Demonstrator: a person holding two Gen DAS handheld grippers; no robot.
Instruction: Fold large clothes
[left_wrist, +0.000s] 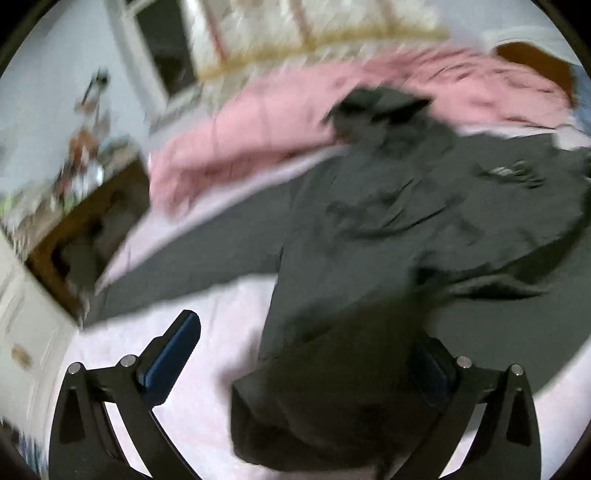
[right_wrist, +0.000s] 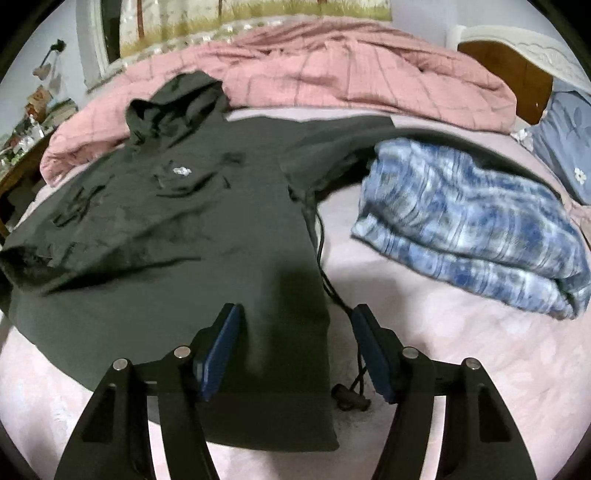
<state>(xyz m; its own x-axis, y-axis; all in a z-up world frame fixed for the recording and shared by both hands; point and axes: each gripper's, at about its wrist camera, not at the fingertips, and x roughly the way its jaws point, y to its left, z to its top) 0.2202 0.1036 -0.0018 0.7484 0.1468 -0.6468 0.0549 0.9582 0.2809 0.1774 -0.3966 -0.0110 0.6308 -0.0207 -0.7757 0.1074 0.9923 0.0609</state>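
A dark green hoodie (right_wrist: 166, 221) lies spread face up on the pale pink bed sheet (right_wrist: 443, 350), its hood (right_wrist: 177, 103) against the quilt at the far side. My right gripper (right_wrist: 295, 350) stands open over the hoodie's near right hem corner; the cloth lies between the fingers without being pinched. A black drawstring (right_wrist: 347, 398) trails beside the right finger. In the blurred left wrist view the hoodie (left_wrist: 369, 221) stretches one sleeve to the left. My left gripper (left_wrist: 303, 354) is wide open, and a dark fold of the garment bulges between its fingers, hiding part of the right one.
A rumpled pink quilt (right_wrist: 332, 74) fills the far side of the bed. A folded blue-and-white plaid garment (right_wrist: 472, 221) lies right of the hoodie, with a blue pillow (right_wrist: 565, 140) and a wooden headboard (right_wrist: 506, 74) behind. A wooden table (left_wrist: 74, 229) with clutter stands left of the bed.
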